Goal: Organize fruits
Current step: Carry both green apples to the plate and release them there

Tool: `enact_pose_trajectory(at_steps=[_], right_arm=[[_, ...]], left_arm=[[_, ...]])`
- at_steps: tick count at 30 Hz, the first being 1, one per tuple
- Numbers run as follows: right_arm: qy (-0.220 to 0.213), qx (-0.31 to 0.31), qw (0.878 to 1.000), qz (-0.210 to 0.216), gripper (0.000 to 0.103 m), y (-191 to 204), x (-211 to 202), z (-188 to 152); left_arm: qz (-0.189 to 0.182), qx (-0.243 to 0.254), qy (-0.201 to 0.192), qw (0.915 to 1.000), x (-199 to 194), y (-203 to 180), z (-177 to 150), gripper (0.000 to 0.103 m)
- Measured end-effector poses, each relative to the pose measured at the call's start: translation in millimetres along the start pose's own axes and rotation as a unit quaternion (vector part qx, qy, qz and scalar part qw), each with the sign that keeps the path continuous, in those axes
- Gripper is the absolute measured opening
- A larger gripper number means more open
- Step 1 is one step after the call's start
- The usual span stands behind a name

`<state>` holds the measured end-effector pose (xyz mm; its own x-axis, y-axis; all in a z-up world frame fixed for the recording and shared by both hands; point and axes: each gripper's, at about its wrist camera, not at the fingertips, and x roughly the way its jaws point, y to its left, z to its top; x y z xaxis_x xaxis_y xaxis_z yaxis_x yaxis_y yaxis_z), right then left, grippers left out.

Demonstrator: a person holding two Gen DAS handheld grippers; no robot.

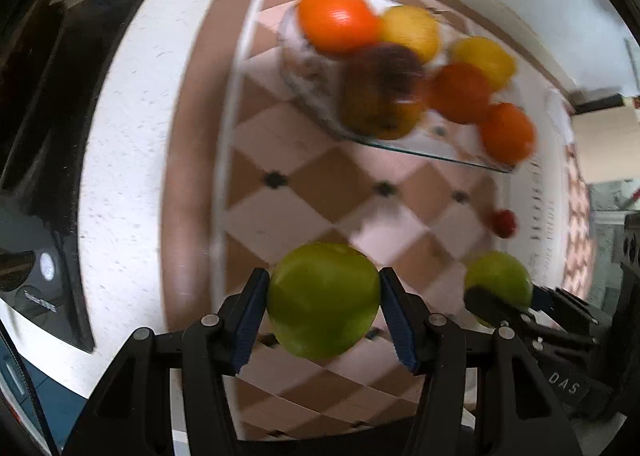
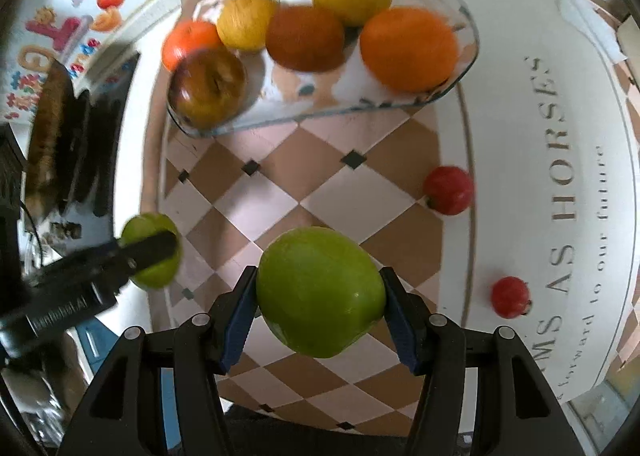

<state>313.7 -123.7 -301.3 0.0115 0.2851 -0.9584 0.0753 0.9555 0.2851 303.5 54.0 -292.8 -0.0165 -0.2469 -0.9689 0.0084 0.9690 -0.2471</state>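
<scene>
Left wrist view: the left hand-held gripper [image 1: 323, 312] is clamped across the widest part of a round, smooth green apple [image 1: 323, 298]; it looks firm, waxy and liable to slip, raised above the checkered surface [image 1: 320, 184].

Right wrist view: the right hand-held gripper [image 2: 318, 304] likewise squeezes a second green apple [image 2: 320, 292] at its middle, short of the clear glass fruit dish [image 2: 466, 56].

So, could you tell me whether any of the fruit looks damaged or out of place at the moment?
One apple in the glass dish looks off: the dark apple at its left end is brown and blotchy, possibly bruised or overripe. Two small red fruits lie loose on the table outside the dish. Each gripper holds a green apple, neither visibly damaged.
</scene>
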Motion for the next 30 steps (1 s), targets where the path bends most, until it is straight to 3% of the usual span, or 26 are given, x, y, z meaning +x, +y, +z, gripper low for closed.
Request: enact_pose_trajectory(at_steps=[5, 12, 20, 30], right_arm=[[-0.036, 0.031, 0.998, 0.034, 0.062, -19, -42, 14], [-0.085, 0.069, 0.993, 0.039, 0.062, -65, -80, 80], [-0.067, 0.074, 0.995, 0.029, 0.062, -86, -55, 164], [-0.021, 0.086, 0.995, 0.043, 0.062, -90, -11, 195]], left_arm=[[-0.026, 0.026, -0.039, 0.9986, -39, -35, 20, 0.053], [-0.019, 0.041, -0.066, 0.9968, -49, -62, 84, 0.053], [0.013, 0.025, -0.021, 0.9994, -1, -75, 123, 0.053], [0.019, 0.021, 0.005, 0.9996, 17, -92, 141, 0.054]])
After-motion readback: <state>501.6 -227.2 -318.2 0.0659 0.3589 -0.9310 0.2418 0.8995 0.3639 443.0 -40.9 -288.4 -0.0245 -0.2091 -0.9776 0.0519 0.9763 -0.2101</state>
